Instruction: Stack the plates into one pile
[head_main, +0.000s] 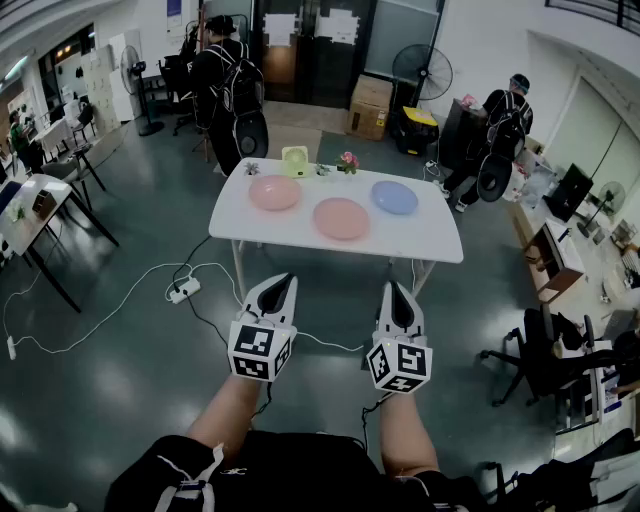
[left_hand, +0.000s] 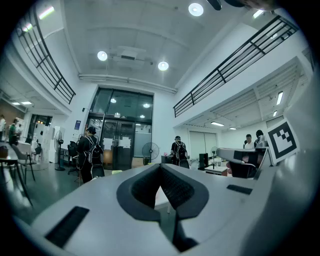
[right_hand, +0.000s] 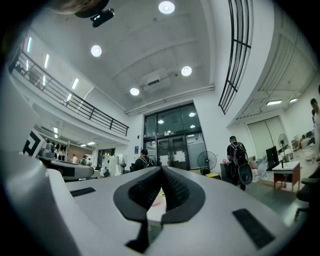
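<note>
both grippers held out forward, well short of the plate table
left gripper (head_main: 283, 283) and right gripper (head_main: 398, 290) sit side by side at lower centre, bare forearms (head_main: 232, 412) behind them, each pair of jaws pressed together at the tips with apparently nothing between. on the white table (head_main: 425, 245) at upper centre lie three separate plates: pink plate (head_main: 274, 192) left, salmon plate (head_main: 341, 218) middle, blue plate (head_main: 394, 197) right.

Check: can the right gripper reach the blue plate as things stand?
Probably not yet: the right gripper is shut, over the floor, short of the table bearing the blue plate. Nothing blocks the path.
</note>
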